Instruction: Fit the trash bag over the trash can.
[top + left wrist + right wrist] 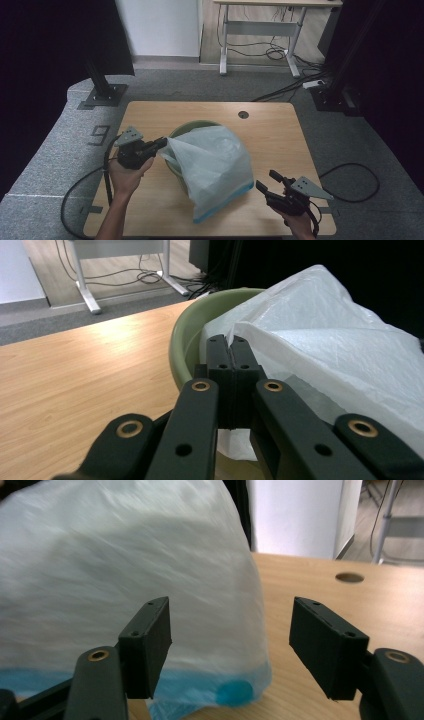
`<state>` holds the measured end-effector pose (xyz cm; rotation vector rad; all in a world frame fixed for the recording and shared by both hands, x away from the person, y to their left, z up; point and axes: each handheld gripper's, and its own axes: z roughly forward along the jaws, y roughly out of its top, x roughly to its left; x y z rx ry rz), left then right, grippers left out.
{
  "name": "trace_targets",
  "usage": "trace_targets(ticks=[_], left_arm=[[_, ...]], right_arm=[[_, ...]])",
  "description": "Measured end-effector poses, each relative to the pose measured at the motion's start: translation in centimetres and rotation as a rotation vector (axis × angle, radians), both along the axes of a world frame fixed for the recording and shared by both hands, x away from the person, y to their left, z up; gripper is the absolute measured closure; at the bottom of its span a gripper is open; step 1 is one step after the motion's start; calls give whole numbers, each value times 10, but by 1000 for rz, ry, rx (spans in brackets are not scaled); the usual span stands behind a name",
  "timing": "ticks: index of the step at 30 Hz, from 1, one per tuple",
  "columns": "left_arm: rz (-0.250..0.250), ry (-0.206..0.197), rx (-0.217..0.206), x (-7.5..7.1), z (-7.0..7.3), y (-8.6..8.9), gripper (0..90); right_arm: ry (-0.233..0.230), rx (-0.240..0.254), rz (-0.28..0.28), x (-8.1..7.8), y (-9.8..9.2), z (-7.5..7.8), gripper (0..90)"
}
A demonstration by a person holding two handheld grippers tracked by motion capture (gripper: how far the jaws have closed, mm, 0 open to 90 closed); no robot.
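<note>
Right tool (266, 183) spread, just beside bag (215, 165); left tool (161, 143) pinching bag edge over bowl (181, 131).

Your white translucent plastic bag (216, 167), blue-edged at its near end, drapes over the green bowl (186, 128) at table centre, spilling toward the near right.

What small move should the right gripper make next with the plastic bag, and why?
Probably move the right gripper forward a little and close it on the blue-banded edge of the translucent white plastic bag. Its jaws stand open beside that edge, gripping nothing, while the left gripper is shut on the bag's opposite edge at the rim of the round green basin. A second hold would let the bag be spread.
</note>
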<state>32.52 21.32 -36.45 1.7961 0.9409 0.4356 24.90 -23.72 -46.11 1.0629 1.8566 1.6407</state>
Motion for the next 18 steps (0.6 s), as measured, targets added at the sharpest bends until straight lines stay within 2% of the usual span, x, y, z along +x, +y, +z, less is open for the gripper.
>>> trace_targets(ticks=[4, 9, 16, 18], left_arm=[[9, 10, 2, 4, -1, 1, 896], [16, 15, 2, 6, -3, 1, 896], [19, 12, -5, 8, -4, 0, 896], [20, 12, -8, 8, -5, 1, 896]], right_arm=[[23, 18, 19, 11, 2, -18, 289], [58, 13, 59, 28, 15, -36, 269], [76, -5, 74, 43, 30, -45, 257], [81, -7, 81, 46, 33, -45, 293]])
